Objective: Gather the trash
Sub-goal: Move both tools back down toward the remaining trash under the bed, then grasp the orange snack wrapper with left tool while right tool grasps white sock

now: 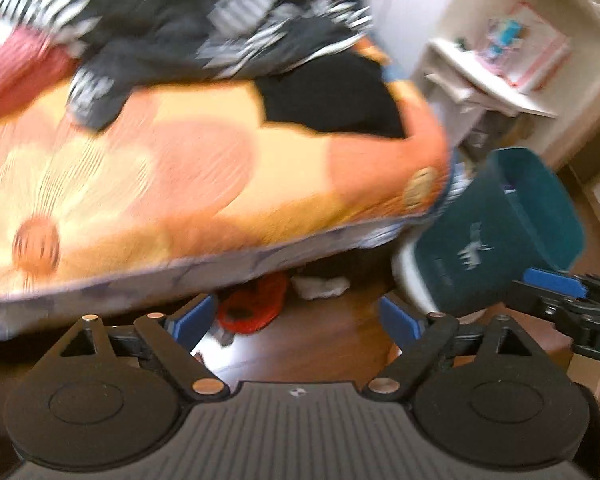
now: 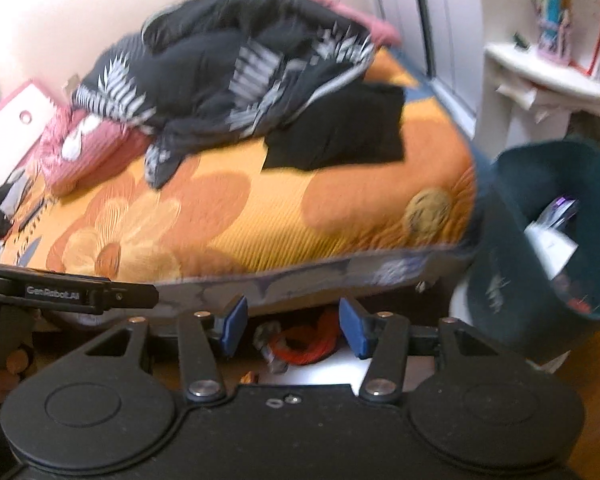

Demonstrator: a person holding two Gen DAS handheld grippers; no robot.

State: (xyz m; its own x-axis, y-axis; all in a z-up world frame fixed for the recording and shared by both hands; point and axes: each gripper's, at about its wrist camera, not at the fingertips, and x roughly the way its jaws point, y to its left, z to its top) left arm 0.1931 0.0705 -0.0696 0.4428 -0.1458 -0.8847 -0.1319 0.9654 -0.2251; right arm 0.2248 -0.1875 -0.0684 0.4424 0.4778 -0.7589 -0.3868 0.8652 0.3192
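Two claws, left (image 1: 296, 322) and right (image 2: 292, 328), spread and empty, low before the bed (image 1: 220, 168). Likely between pickups: bin (image 2: 540, 240) at right with scraps inside, white wad (image 1: 320, 286) under the bed, near a red thing (image 1: 252, 304). Next, probably reaching under and pinching the wad.

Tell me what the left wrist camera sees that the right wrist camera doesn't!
Only the left wrist view shows the white crumpled thing on the floor under the bed, and the bin's white deer picture.

Only the right wrist view shows the papers inside the bin and the pink board at the bed's far end.

Both show the orange flowered bed, the black clothes piled on it, the teal bin, the red thing under the bed, and the white shelf.
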